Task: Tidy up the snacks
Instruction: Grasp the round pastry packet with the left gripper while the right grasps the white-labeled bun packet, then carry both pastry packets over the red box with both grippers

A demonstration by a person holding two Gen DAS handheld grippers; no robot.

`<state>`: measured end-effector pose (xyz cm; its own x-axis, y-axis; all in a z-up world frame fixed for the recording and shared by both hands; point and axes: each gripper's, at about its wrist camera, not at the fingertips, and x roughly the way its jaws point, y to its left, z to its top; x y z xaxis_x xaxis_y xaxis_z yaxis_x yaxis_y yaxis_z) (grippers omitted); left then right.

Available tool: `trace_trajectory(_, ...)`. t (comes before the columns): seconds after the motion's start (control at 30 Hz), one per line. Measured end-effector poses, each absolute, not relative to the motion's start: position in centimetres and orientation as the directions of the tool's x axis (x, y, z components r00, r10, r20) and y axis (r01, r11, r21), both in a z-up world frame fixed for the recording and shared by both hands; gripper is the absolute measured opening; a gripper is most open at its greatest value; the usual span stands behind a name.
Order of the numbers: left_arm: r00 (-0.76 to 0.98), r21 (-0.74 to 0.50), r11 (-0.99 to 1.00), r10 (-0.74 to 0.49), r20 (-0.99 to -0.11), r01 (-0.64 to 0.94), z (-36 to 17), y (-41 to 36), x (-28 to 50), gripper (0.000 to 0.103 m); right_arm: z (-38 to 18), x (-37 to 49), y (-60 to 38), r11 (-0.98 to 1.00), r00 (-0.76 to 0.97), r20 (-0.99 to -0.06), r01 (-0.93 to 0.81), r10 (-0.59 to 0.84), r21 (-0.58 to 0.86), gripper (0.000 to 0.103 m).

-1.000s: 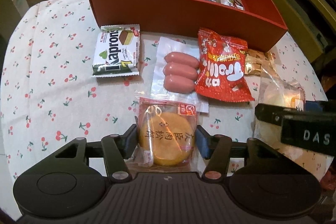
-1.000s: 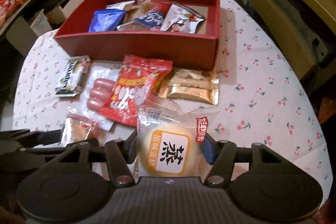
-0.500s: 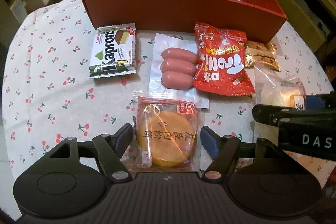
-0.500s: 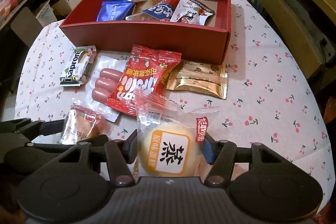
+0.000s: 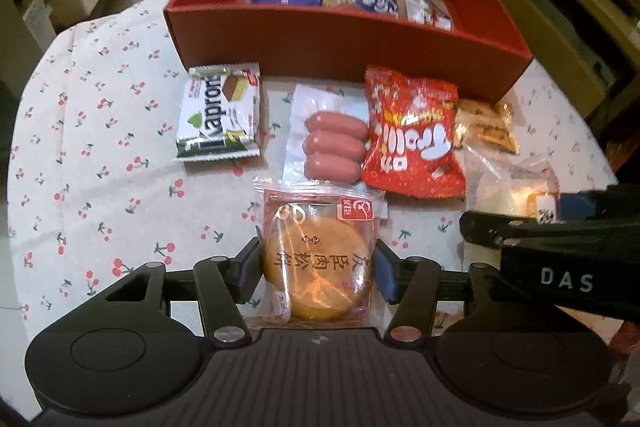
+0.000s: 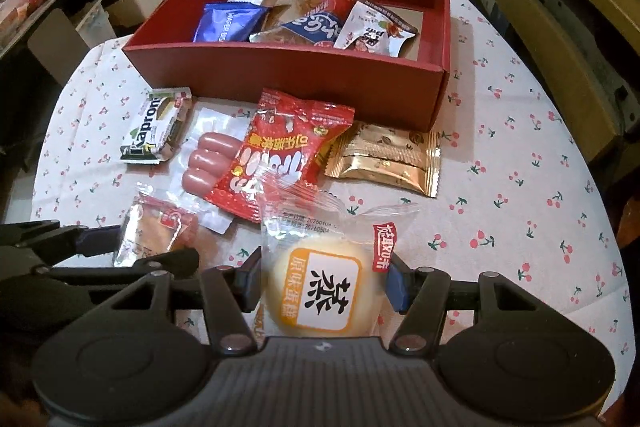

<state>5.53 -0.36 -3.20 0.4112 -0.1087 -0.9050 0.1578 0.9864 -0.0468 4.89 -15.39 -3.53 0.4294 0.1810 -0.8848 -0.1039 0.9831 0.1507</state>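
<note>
left gripper [image 5: 318, 269] jaws just closed, clamped on pork-floss cake packet [image 5: 319, 259] | right gripper [image 6: 322, 285] clamped on egg cake packet [image 6: 324, 287] | both on tablecloth [image 6: 520, 187] | red box [image 6: 304, 75] beyond: blue wafer pack [image 6: 228, 23], other snack packs

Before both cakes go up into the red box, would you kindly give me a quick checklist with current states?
1. Left tongs shut on the pork floss cake, having just closed: ok.
2. Right tongs shut on the egg cake: ok.
3. Red box has free floor at its right end: ok.
4. Trolli bag overlaps the egg cake's wrapper: not ok.
5. Grip firmness: cannot tell.
</note>
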Motion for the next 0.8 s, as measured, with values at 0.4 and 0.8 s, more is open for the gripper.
trace_trajectory(0.4, 0.448, -0.069, 0.989, -0.12, -0.886, 0.129, -1.9, 0.3, 6.1, 0.063, -2.2, 5.2, -15.3, 0.979, 0.471, -0.858, -0.108, 0.206, 0.175, 0.065)
trace_trajectory(0.8, 0.492, -0.059, 0.99, -0.115, -0.863, 0.128, -0.7, 0.2, 6.3, 0.063, -1.0, 5.3, -15.3, 0.978, 0.513, -0.833, -0.11, 0.207, 0.176, 0.065)
